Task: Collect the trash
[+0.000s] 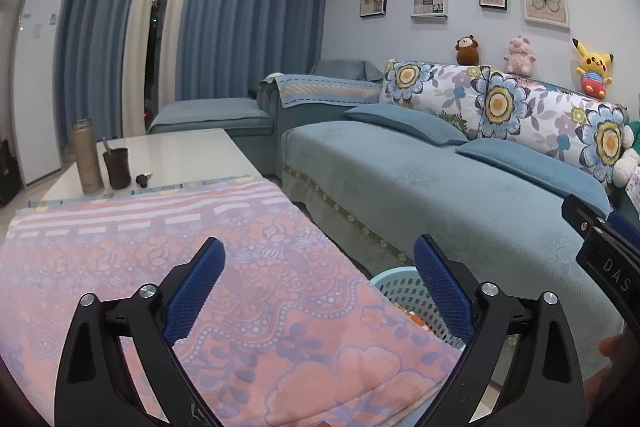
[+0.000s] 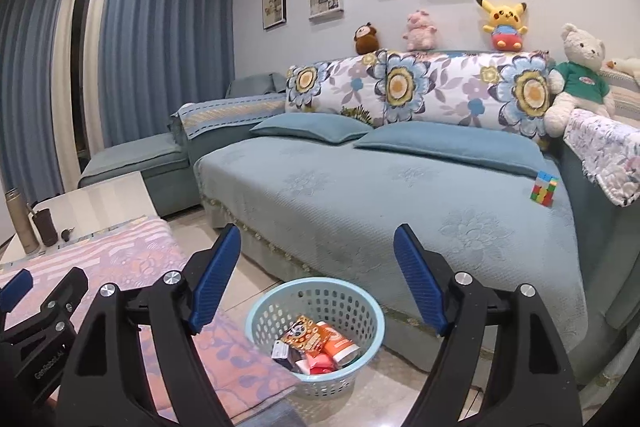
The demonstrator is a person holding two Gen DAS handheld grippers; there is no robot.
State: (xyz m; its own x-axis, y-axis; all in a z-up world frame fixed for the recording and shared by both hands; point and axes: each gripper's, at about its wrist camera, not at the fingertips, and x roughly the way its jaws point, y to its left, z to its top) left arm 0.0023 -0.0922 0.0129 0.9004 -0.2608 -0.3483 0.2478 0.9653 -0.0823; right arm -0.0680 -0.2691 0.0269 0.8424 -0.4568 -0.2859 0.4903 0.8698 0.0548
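Note:
A light blue perforated basket [image 2: 316, 307] stands on the floor between the table and the sofa. It holds several packets and wrappers [image 2: 316, 347], orange, red and white. In the left wrist view only the basket's rim [image 1: 394, 279] shows, past the table's corner. My right gripper [image 2: 318, 251] hangs above the basket, open, with nothing between its blue pads. My left gripper [image 1: 320, 259] is open over the pink patterned cloth [image 1: 160, 267] on the table, and nothing is in it. The left gripper [image 2: 16, 285] also shows at the lower left of the right wrist view.
A tan flask [image 1: 86, 157], a dark cup [image 1: 117, 169] and a small black object [image 1: 143, 180] stand on the white table [image 1: 180, 151] beyond the cloth. The blue sofa [image 2: 400, 195] carries a colourful cube [image 2: 545, 189], cushions and plush toys. A white fridge [image 1: 38, 79] stands at the far left.

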